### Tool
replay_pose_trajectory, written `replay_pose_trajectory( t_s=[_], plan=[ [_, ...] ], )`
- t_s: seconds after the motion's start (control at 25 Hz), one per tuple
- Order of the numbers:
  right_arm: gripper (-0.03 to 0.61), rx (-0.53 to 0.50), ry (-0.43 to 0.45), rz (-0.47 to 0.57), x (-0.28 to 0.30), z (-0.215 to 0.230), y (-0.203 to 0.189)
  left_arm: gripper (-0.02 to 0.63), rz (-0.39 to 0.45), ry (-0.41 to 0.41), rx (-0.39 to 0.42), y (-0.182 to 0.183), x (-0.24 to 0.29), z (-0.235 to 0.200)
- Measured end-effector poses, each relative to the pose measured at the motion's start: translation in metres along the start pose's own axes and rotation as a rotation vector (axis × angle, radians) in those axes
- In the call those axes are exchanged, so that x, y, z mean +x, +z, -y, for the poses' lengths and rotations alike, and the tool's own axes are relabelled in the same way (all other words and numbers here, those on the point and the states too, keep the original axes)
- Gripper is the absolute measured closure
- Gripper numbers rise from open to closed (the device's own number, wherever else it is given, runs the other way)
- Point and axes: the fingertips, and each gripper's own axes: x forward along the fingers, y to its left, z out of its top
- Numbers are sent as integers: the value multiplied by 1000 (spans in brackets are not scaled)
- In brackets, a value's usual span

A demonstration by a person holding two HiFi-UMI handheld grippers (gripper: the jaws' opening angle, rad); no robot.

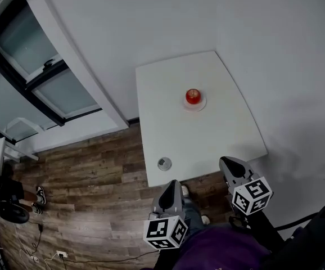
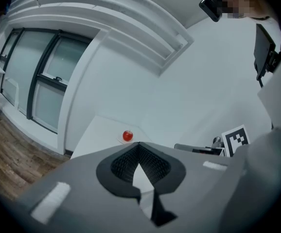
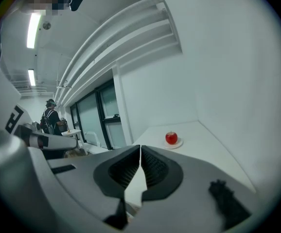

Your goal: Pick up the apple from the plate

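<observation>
**Two pairs of jaws shut, round red apple (image 1: pixel 192 96) across the table**

My left gripper (image 1: pixel 172 184) and right gripper (image 1: pixel 226 162) sit at the near edge of the white, flat-topped table (image 1: pixel 168 122). Each gripper's jaws are pressed together with nothing between them. Each gripper carries a cube faced with black-and-white square markers (image 1: pixel 165 232) (patterns, not letters).

The apple stands upright with its stem pointing up. It is on a small round white plate (image 1: pixel 203 104) toward the table's far side, well apart from both grippers. A small round grey object (image 1: pixel 164 163) lies near the table's near-left corner, just beyond my left gripper.
</observation>
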Motion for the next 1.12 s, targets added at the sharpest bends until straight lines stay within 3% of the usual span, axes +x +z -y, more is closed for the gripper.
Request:
replay_pose_trajectory(
  t_s=[0.48, 0.92, 1.12],
  plan=[
    [566, -2, -46, 1, 109, 26, 47, 606, -15, -86, 20, 64, 103, -49],
    [565, 3, -101, -10, 165, 50, 62, 607, -17, -145, 7, 91, 157, -68],
    [565, 3, -122, -28, 175, 70, 59, 606, -44, -148, -6, 87, 169, -66]
  ],
)
